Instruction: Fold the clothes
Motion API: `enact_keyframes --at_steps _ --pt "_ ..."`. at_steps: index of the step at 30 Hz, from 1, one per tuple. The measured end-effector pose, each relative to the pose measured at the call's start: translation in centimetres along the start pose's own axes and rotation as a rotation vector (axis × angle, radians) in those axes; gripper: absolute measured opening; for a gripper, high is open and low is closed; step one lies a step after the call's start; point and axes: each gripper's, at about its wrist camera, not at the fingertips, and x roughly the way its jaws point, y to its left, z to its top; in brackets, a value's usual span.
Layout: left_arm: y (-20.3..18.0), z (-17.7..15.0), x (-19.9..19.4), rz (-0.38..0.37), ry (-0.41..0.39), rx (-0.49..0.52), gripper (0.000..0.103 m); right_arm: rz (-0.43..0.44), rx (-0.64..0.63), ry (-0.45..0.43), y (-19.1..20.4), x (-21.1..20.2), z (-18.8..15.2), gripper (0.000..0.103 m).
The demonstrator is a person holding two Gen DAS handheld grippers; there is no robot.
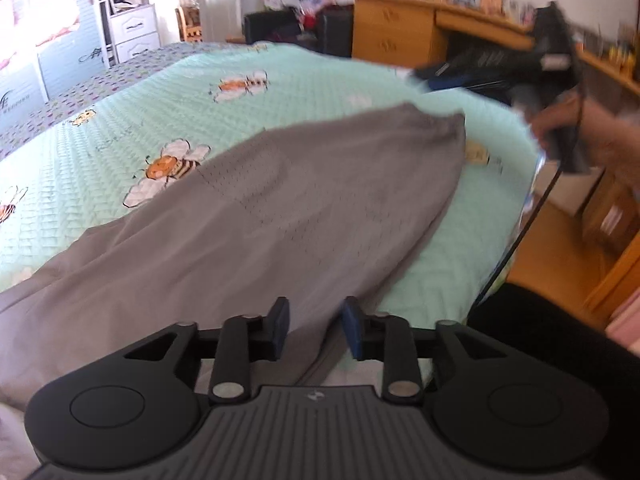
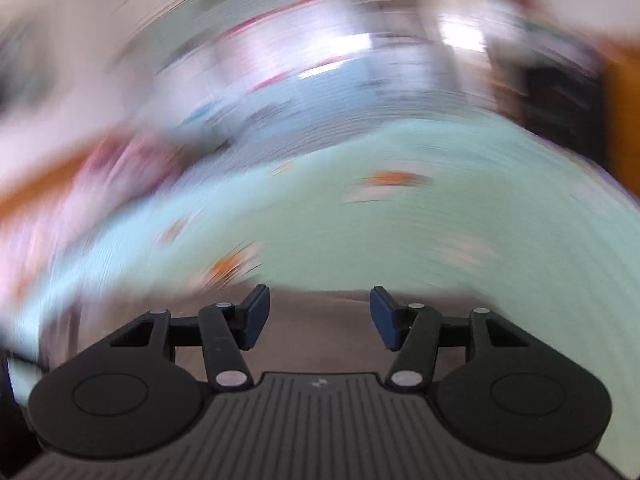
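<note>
Grey garment (image 1: 280, 216) is lying spread on the bed (image 1: 120, 92), its near edge running out of frame. Left hand-held gripper (image 1: 314, 328) is hovering over it, jaws parted and empty. Right hand-held gripper (image 2: 318, 316) is standing open, holding nothing; its own view is smearing heavily, while the left view is showing it blurred beyond the garment's far end.

Right-wrist view smeared by motion blur; grey garment (image 1: 280, 216) cut off at left edge.

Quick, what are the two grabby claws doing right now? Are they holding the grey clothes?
Left gripper: open, holding nothing; the grey garment lies beyond its fingers.
Right gripper: open, nothing between its fingers.
</note>
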Motion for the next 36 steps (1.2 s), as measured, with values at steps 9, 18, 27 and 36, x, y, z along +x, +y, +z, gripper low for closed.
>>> enact_keyframes --at_steps 9,18,27,36 --pt "1.9 0.9 0.3 -0.065 -0.03 -0.037 0.041 0.222 -0.597 0.263 7.5 13.7 5.2 0.057" --pt "5.5 1.8 2.2 -0.136 -0.041 -0.148 0.043 0.357 -0.747 0.414 8.0 16.7 4.7 0.057" --pt "7.1 2.3 3.4 -0.133 -0.012 -0.171 0.047 0.425 -0.762 0.507 7.8 17.2 5.0 0.013" --pt "7.4 2.1 4.2 -0.131 0.018 -0.176 0.049 0.733 -0.236 0.732 1.8 21.4 9.3 0.01"
